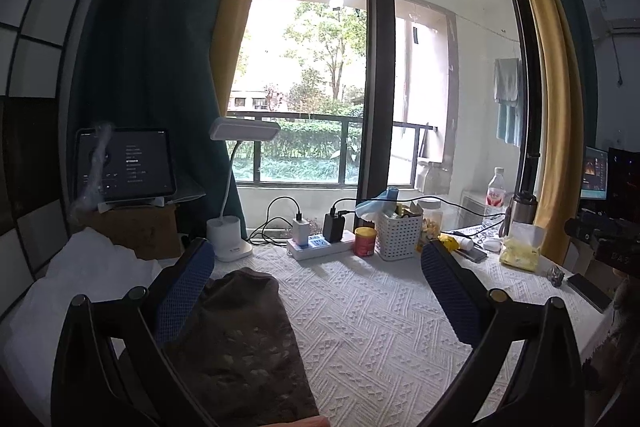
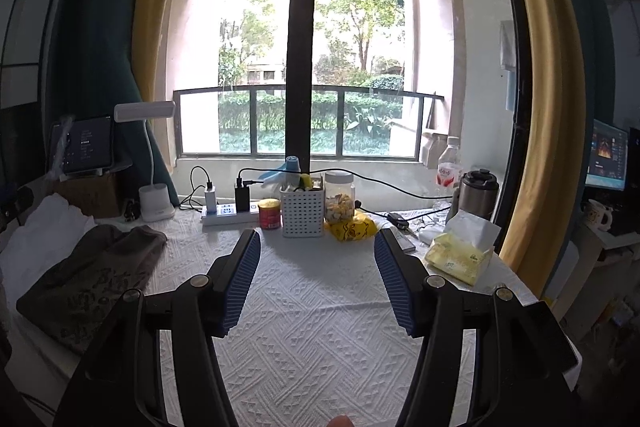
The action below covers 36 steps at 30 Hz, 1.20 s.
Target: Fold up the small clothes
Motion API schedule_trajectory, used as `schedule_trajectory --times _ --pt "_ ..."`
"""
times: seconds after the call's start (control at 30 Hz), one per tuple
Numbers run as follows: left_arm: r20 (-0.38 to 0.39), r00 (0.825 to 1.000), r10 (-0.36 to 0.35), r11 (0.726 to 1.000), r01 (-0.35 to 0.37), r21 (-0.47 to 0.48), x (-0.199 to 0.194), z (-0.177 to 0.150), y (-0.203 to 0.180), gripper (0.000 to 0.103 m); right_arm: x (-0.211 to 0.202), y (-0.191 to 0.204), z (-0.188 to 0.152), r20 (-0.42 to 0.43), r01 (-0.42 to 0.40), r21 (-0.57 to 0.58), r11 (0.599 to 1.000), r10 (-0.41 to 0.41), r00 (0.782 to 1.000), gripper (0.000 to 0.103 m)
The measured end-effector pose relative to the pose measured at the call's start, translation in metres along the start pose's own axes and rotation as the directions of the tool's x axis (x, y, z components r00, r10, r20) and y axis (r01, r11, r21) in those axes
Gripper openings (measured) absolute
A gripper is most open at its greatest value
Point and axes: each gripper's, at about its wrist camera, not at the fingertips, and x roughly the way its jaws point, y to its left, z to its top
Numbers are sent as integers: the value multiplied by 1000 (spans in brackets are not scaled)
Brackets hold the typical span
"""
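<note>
A dark brown garment with a pale print [image 1: 244, 343] lies folded on the white textured tablecloth [image 1: 372, 319]. My left gripper [image 1: 316, 267] is open above it, with its left finger [image 1: 184, 291] over the garment's left edge. In the right wrist view the same garment [image 2: 88, 283] lies at the left, partly on a white cloth [image 2: 44, 227]. My right gripper [image 2: 316, 267] is open and empty above the bare tablecloth [image 2: 316, 327], to the right of the garment.
Along the back of the table stand a white desk lamp [image 2: 154, 183], a power strip with chargers [image 2: 228, 213], a red can [image 2: 269, 214], a white basket [image 2: 303, 211], a jar [image 2: 339, 197], a yellow packet [image 2: 352, 229], a tissue pack [image 2: 460, 251] and a thermos [image 2: 476, 193]. A tablet [image 1: 126, 163] stands at the left.
</note>
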Motion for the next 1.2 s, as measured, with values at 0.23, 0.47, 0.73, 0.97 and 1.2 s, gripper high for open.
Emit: schedule_trajectory --times 0.23,0.47,0.73,0.97,1.2 --pt "-2 1000 -8 1000 8 7 0 0 -4 102 0 -1 0 2 1 2 1000 -1 1000 63" --pt "-1 1000 -10 1000 10 6 -1 0 -6 102 -1 -2 -1 1 2 5 1000 -2 1000 63" --pt "-4 1000 -14 1000 14 6 -1 0 -7 102 -2 -3 -3 -2 3 9 1000 -3 1000 63" --pt "-5 1000 -19 1000 19 7 -1 -1 -7 102 -2 -5 -5 -5 4 12 1000 -4 1000 63" --pt "-4 1000 -20 1000 20 6 -1 -1 -5 102 -1 -4 -6 -9 3 12 1000 -3 1000 63"
